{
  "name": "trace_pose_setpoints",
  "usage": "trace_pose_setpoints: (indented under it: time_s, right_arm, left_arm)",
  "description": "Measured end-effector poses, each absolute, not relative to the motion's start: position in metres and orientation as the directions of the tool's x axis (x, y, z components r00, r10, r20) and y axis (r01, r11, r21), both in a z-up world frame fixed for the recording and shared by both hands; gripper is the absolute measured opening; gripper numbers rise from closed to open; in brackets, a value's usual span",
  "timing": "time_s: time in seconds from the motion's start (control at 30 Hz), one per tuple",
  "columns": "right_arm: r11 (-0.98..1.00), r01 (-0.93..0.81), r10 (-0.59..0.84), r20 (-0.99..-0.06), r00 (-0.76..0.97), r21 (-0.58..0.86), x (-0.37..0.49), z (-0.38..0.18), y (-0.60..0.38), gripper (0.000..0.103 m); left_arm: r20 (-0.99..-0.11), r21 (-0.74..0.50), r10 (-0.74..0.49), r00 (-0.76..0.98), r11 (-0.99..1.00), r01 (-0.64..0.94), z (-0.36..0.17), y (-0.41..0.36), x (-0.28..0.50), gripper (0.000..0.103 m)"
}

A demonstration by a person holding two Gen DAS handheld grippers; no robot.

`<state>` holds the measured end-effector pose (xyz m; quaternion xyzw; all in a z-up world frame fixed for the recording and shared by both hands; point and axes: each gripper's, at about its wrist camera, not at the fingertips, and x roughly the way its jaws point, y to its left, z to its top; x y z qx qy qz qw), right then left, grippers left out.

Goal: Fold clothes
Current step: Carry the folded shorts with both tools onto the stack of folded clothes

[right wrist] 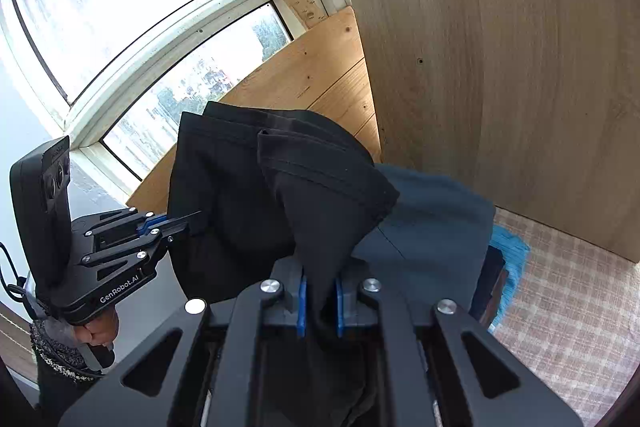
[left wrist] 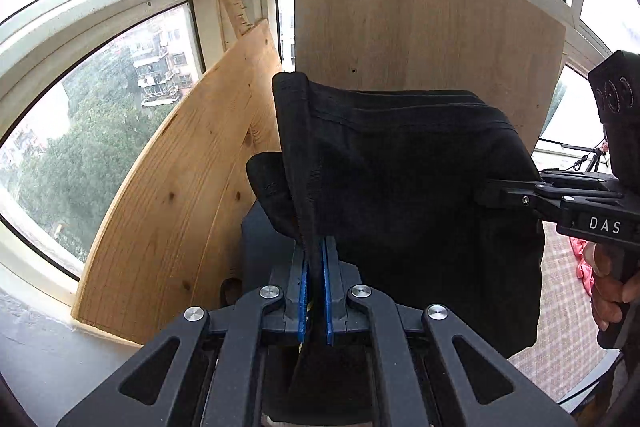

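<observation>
A black garment [left wrist: 408, 187] hangs in the air between my two grippers, its hemmed edge on top. My left gripper [left wrist: 315, 259] is shut on its left edge, the cloth pinched between the blue pads. My right gripper [right wrist: 320, 291] is shut on the other edge of the same black garment [right wrist: 240, 195]. In the left wrist view the right gripper [left wrist: 492, 193] comes in from the right, its fingers clamped on the cloth. In the right wrist view the left gripper [right wrist: 192, 221] comes in from the left, clamped on the cloth.
A dark blue-grey garment [right wrist: 432, 227] lies below on a checked tablecloth [right wrist: 568, 291], with a turquoise cloth [right wrist: 514, 259] under it. A pink cloth [left wrist: 582, 263] lies at the right. Wooden boards [left wrist: 420, 27] lean against the windows [left wrist: 100, 107] behind.
</observation>
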<state>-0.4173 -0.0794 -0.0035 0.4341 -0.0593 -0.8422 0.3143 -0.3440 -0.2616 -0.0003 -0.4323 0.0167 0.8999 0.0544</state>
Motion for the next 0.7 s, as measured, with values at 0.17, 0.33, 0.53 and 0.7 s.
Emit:
trace_pose_setpoints:
  time_s: [0.17, 0.33, 0.53, 0.7]
  right_arm:
    - [-0.894, 0.405, -0.394, -0.771, -0.501, 0.194, -0.454, -0.012, -0.076, 0.025]
    - [-0.925, 0.265, -0.38, -0.679, -0.628, 0.273, -0.47, 0.021, -0.01, 0.038]
    - [-0.849, 0.466, -0.476, -0.743, -0.471, 0.249, -0.454, -0.016, -0.064, 0.038]
    - [-0.888, 0.428, -0.357, -0.84, -0.407, 0.17, -0.469, -0.06, -0.089, 0.038]
  left_arm:
    - [-0.821, 0.016, 0.045, -0.569, -0.995, -0.102, -0.036, -0.26, -0.371, 0.006]
    - [-0.83, 0.049, 0.032, -0.558, -0.991, -0.128, -0.047, -0.254, -0.378, 0.006]
    - [-0.833, 0.07, -0.008, -0.553, -0.993, -0.092, -0.041, -0.261, -0.393, 0.017]
    - [-0.8, 0.133, -0.095, -0.593, -0.991, -0.021, -0.02, -0.267, -0.388, 0.021]
